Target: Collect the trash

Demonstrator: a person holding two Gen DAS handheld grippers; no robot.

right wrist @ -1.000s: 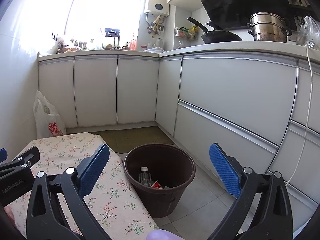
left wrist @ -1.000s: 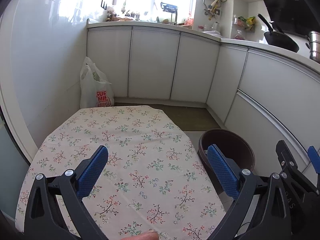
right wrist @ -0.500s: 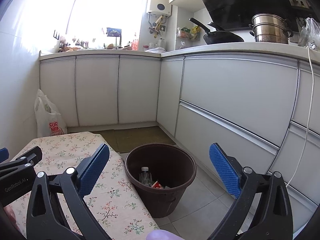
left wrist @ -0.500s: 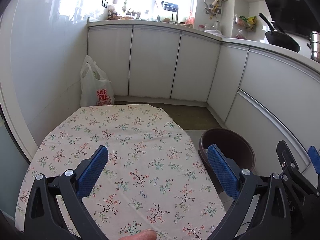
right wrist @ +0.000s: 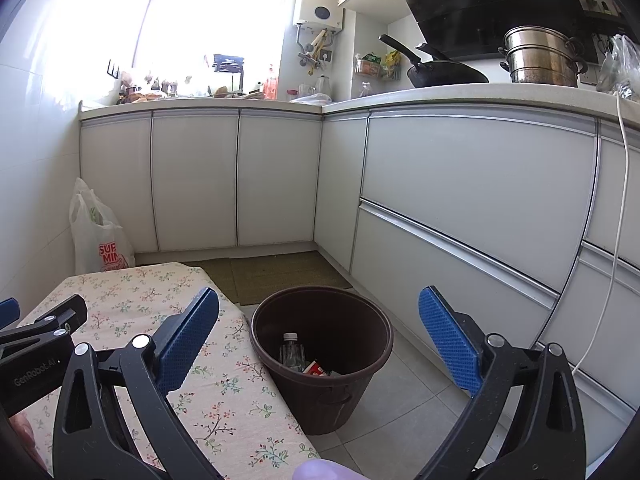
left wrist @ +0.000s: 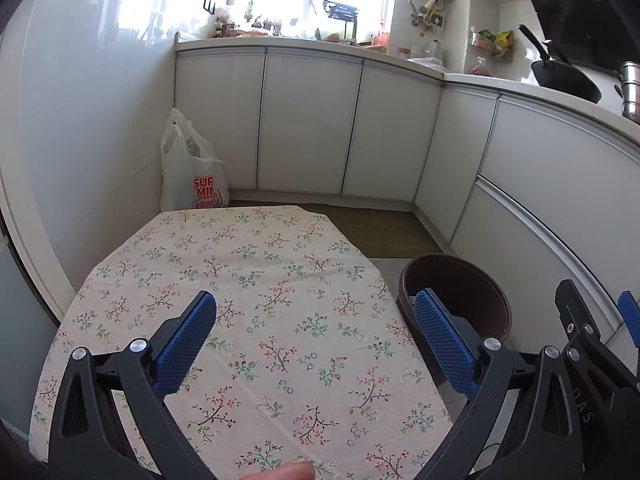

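inside bin (right wrist: 322,344), bottle (right wrist: 291,350) shows rightside only.

A: Pretty clearly a home kitchen. An L of white base cabinets (right wrist: 276,180) runs under a pale countertop (right wrist: 460,96), with a black wok (right wrist: 444,74) and a stacked steel steamer pot (right wrist: 542,60) sitting on that countertop.

B: Yep. Range hood (right wrist: 488,4) above the wok, white water heater (right wrist: 318,8) on the wall left of it, plus a shopping bag (right wrist: 100,236) on the floor by the cabinets.
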